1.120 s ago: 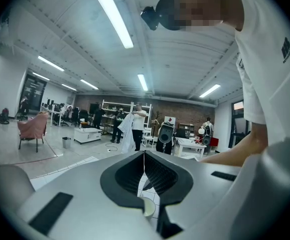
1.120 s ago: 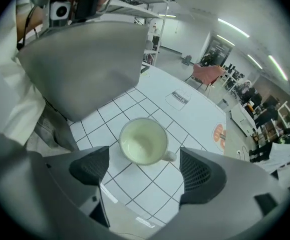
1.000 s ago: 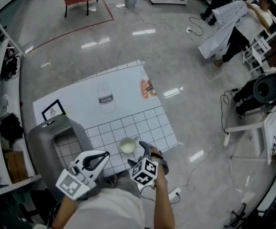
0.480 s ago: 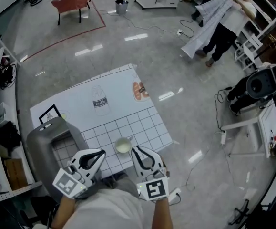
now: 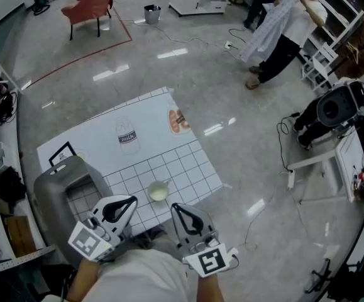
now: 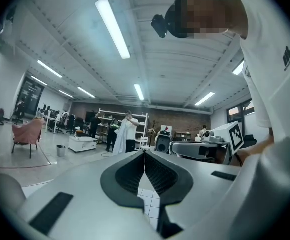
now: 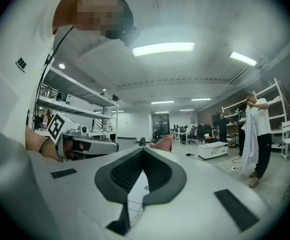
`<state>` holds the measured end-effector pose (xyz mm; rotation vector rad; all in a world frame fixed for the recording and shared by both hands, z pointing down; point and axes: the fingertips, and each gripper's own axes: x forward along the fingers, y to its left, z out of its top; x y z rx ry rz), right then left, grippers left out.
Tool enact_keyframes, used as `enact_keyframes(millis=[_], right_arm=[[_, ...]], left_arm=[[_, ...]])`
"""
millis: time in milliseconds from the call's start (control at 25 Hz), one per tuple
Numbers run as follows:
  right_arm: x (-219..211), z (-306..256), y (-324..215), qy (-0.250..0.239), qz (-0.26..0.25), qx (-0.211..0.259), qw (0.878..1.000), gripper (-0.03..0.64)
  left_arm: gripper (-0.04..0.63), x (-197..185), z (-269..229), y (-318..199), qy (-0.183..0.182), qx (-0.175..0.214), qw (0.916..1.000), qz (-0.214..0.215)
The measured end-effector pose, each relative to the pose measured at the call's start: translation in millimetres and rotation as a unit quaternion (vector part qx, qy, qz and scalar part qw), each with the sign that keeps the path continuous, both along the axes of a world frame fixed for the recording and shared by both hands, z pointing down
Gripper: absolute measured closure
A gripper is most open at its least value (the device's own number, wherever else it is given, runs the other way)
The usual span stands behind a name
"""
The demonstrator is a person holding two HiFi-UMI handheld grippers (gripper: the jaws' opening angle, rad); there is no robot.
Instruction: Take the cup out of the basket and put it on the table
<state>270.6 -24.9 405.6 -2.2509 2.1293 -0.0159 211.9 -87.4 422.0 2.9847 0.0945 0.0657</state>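
A glossy grey floor (image 5: 232, 106) is seen from above, filling most of the head view; on it a white table (image 5: 106, 131) is set at a slant, its far part printed with a bottle picture (image 5: 126, 138) and a food picture (image 5: 178, 121), its near part ruled in a grid of squares; a grey basket (image 5: 49, 187) with thick rounded walls is placed on the table's left near corner, its opening turned up. Far off, a person (image 5: 282, 30) is seen holding up a white cloth beside white shelves, and a red chair (image 5: 87, 5) is placed at the top left.

The left gripper (image 5: 129, 201) is held over the table's near edge, just right of the basket; in the left gripper view its jaws (image 6: 143, 156) are seen pressed together with nothing between them. The right gripper (image 5: 176, 207) is held beside it, well clear of the table top; its jaws (image 7: 142, 151) have just been closing and are met tip to tip, with nothing caught in them.

The cup (image 5: 159, 192), pale and upright, is stood on the gridded part of the table, outside the basket and to its right; it is near both gripper tips and touched by neither.
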Motion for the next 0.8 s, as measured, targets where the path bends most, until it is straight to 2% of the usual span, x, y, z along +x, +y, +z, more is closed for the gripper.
enact_keyframes(millis=[800], right_arm=[[-7.9,5.7,6.3,0.022,0.007,-0.001,1.0,0.609]], left_arm=[[0.584,-8.1,-7.5,6.8,0.01,0.017,0.9998,0.004]])
